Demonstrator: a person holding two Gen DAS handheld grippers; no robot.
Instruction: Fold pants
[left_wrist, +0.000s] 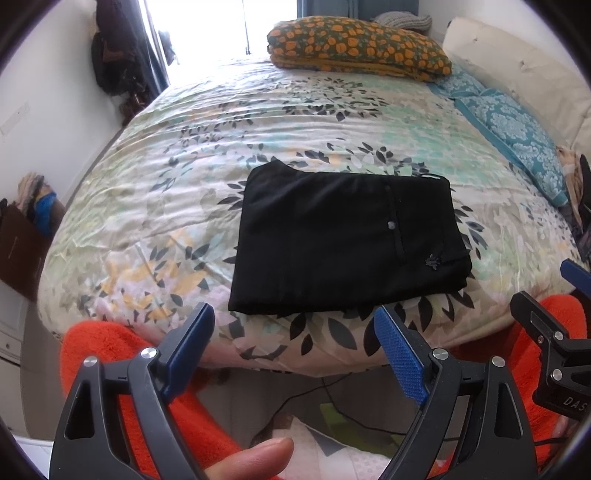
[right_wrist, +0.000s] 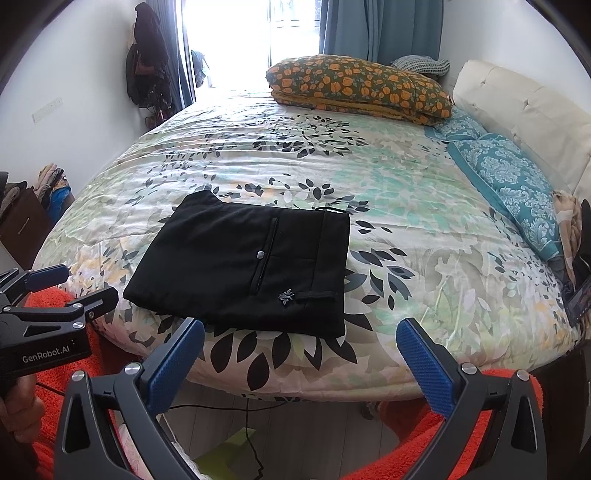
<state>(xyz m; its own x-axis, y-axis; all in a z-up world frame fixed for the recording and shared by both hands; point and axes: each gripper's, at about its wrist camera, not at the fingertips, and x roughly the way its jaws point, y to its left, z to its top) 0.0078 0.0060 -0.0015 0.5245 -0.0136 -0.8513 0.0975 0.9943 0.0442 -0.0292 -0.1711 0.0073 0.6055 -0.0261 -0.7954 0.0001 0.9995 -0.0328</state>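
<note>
Thumb (left_wrist: 255, 458) under left tongs (left_wrist: 295, 332) only in left view; folded pants (left_wrist: 343, 243) in both.

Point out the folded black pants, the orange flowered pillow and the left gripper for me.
black pants (right_wrist: 236, 269), right wrist view, middle of the folded cloth.
orange flowered pillow (right_wrist: 358, 86), right wrist view, its top face.
left gripper (left_wrist: 295, 325), left wrist view, midway between its open fingers.

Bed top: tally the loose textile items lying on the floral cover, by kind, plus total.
Folded black pants: 1
Folded orange-flowered quilt: 1
Teal damask-patterned pillows: 2 (second, partly hidden)
Total: 4
</note>
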